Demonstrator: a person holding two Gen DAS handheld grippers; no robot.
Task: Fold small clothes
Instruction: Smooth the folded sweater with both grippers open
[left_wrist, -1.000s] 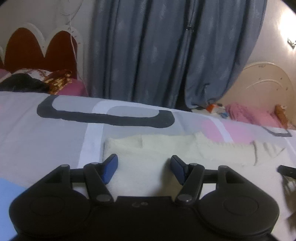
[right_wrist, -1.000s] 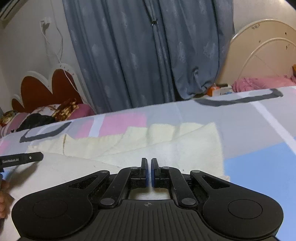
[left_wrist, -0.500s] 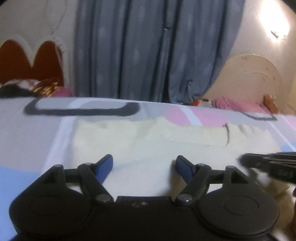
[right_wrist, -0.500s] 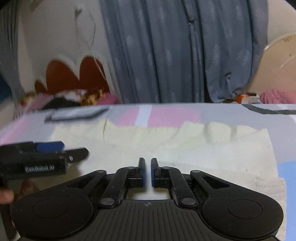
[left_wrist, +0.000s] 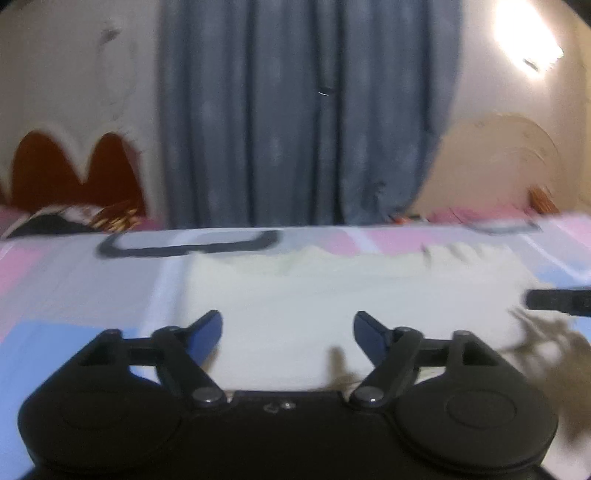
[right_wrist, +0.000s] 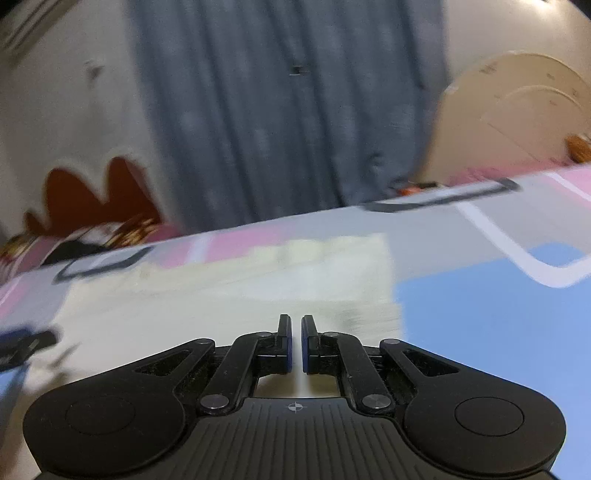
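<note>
A cream knitted garment (left_wrist: 332, 291) lies flat on the bed, folded into a wide band; it also shows in the right wrist view (right_wrist: 236, 295). My left gripper (left_wrist: 288, 328) is open and empty, its blue pads over the garment's near edge. My right gripper (right_wrist: 296, 332) is shut with a thin gap, nothing between the pads, over the garment's near right part. The right gripper's tip shows at the right edge of the left wrist view (left_wrist: 557, 301). The left gripper's tip shows at the left edge of the right wrist view (right_wrist: 26, 343). Both views are motion blurred.
The bed sheet (right_wrist: 480, 314) has pink, grey and blue blocks. Grey curtains (left_wrist: 295, 122) hang behind the bed. A red scalloped headboard (left_wrist: 74, 170) with pillows is at the left, a cream headboard (left_wrist: 495, 166) at the right.
Both views have swung: the left gripper sits lower and nearer the garment and has opened wider. The right gripper has shifted right toward the garment's right edge, still shut.
</note>
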